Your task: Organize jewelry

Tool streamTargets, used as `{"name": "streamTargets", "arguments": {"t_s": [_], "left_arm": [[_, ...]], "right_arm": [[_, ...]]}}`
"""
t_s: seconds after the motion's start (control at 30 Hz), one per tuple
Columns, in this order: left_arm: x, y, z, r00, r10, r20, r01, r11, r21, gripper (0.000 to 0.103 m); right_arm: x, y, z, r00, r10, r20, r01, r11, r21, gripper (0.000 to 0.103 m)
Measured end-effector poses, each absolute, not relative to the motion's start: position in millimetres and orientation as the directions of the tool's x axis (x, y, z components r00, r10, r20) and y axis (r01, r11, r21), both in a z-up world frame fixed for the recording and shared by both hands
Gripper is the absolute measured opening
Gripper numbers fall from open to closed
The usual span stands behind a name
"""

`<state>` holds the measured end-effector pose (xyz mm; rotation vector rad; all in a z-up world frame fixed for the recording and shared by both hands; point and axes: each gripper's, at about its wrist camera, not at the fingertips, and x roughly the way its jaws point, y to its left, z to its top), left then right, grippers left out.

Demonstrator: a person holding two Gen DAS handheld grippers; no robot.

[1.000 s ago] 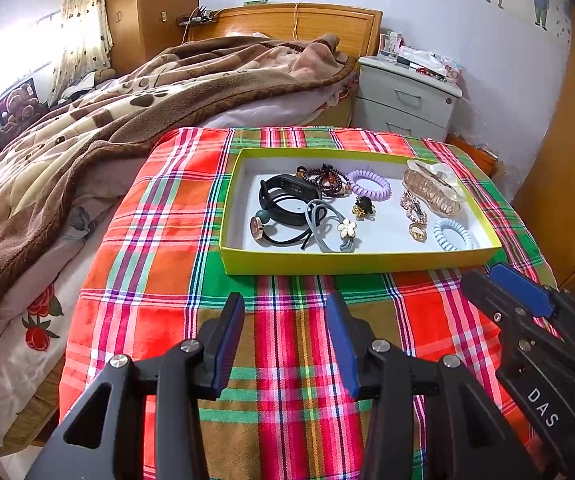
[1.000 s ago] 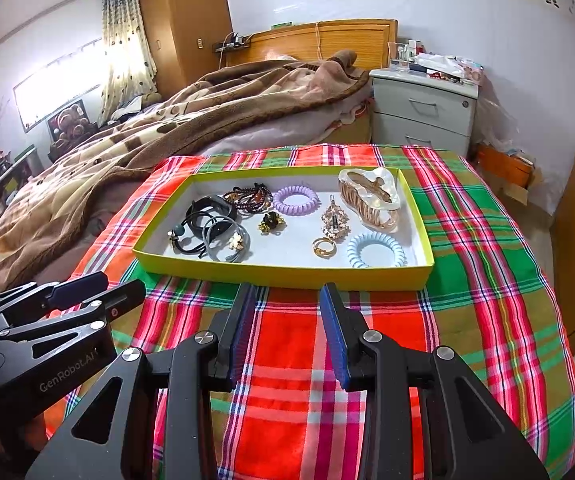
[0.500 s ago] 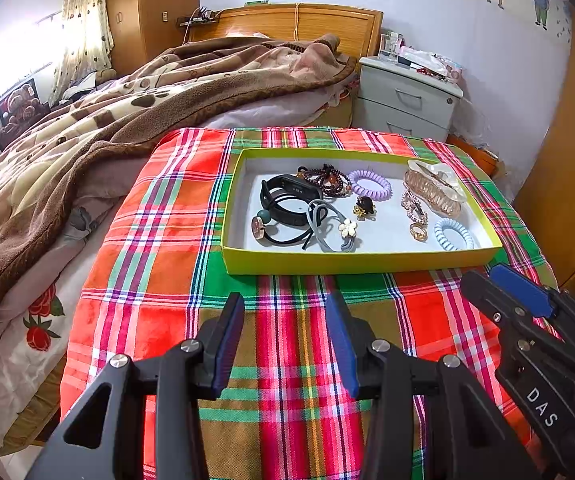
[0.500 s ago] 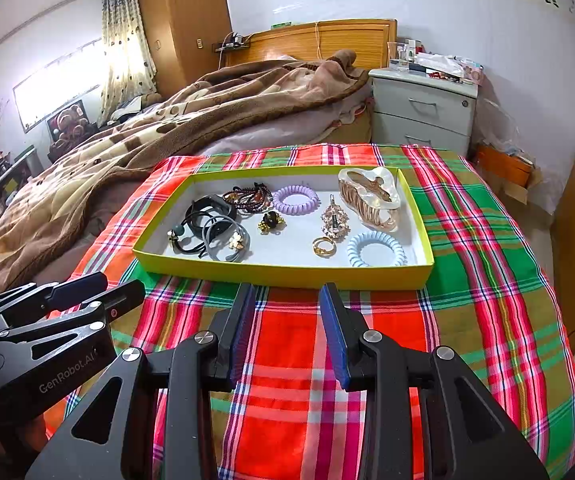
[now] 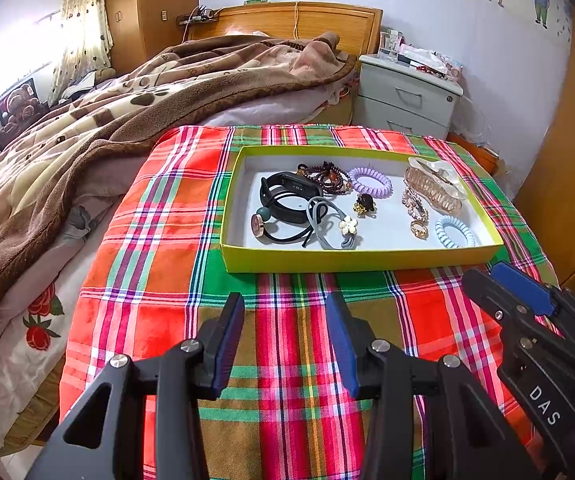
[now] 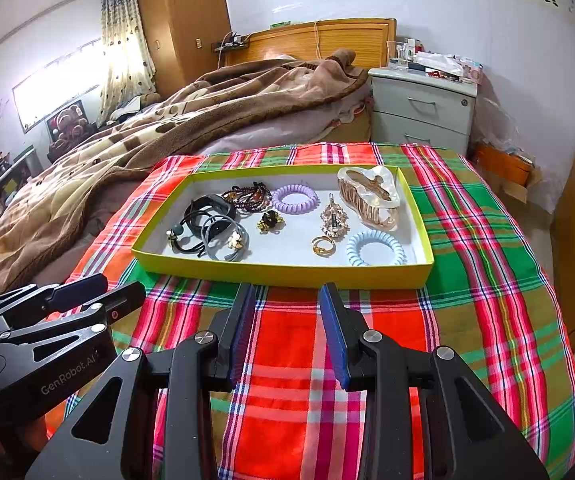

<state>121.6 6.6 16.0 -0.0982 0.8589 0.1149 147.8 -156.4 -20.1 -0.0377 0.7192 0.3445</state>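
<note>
Left tool point(image 5: 285, 308) wide open and holding nothing, right tool point(image 6: 287, 300) open too with nothing between its pads, both above the checked cloth point(image 6: 467, 240), yellow tray point(image 6: 287, 274) of jewelry just ahead of them, not touching

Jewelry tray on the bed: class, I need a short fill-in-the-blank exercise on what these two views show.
1. The tray holding the jewelry has a rim coloured ____.
2. The coiled hair tie at the tray's far side is purple; the coiled hair tie nearest the front rim is light ____.
3. Both the left tool and the right tool are open and hold ____.

Missing words: yellow; blue; nothing
</note>
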Motion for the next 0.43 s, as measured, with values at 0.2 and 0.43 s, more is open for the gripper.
{"name": "streamTargets", "arguments": {"t_s": [0.2, 0.43], "left_arm": [[121.9, 6.5, 16.2, 0.648, 0.063, -0.759, -0.143, 0.989, -0.04, 0.044], [122.4, 6.7, 15.5, 0.646, 0.062, -0.761, -0.145, 0.988, -0.044, 0.044]], "right_arm": [[148.3, -156.3, -20.2, 0.699, 0.296, -0.651, -0.32, 0.944, 0.085, 0.035], [148.5, -156.7, -20.0, 0.699, 0.296, -0.651, -0.32, 0.944, 0.085, 0.035]]}}
